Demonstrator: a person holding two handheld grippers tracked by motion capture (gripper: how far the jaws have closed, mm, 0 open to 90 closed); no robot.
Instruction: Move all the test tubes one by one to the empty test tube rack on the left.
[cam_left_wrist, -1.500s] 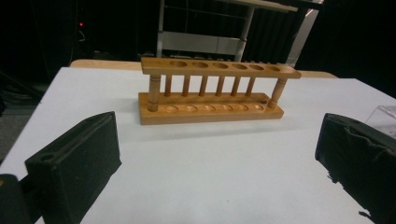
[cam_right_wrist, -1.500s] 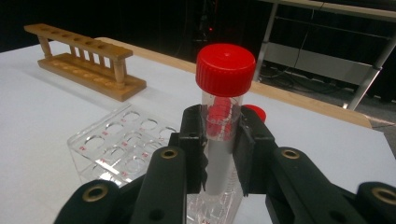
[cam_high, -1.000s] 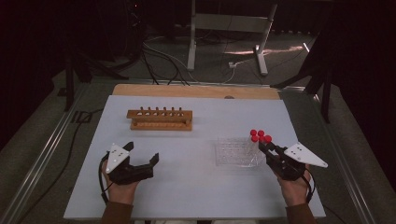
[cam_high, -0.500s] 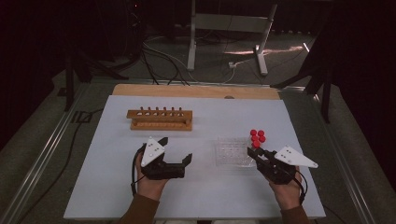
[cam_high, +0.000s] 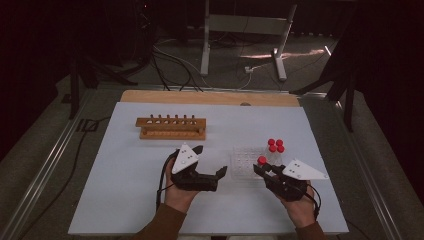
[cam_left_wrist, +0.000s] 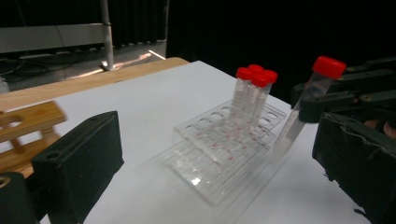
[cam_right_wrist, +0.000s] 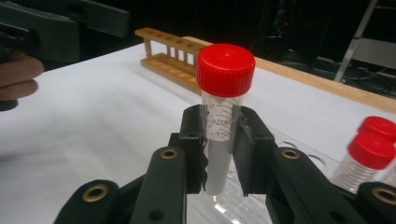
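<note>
My right gripper (cam_high: 262, 171) (cam_right_wrist: 219, 140) is shut on a clear tube with a red cap (cam_high: 261, 161) (cam_right_wrist: 224, 107) and holds it tilted over the front right part of the clear plastic rack (cam_high: 246, 162) (cam_left_wrist: 219, 154). Three more red-capped tubes (cam_high: 275, 145) (cam_left_wrist: 252, 93) stand upright at the rack's far right corner. Just left of the rack, my left gripper (cam_high: 212, 160) (cam_left_wrist: 219, 182) is open wide with nothing between its jaws. In the left gripper view the held tube (cam_left_wrist: 308, 102) leans beside the rack.
An empty wooden tube rack (cam_high: 171, 127) (cam_right_wrist: 177, 56) stands at the back left of the white table top (cam_high: 125, 190). A wooden strip (cam_high: 210, 97) runs along the far edge. Cables and metal stand legs lie on the floor beyond.
My left gripper has moved right, from the table's left side up to the clear rack. My right gripper has drawn one tube away from the group, toward the front left.
</note>
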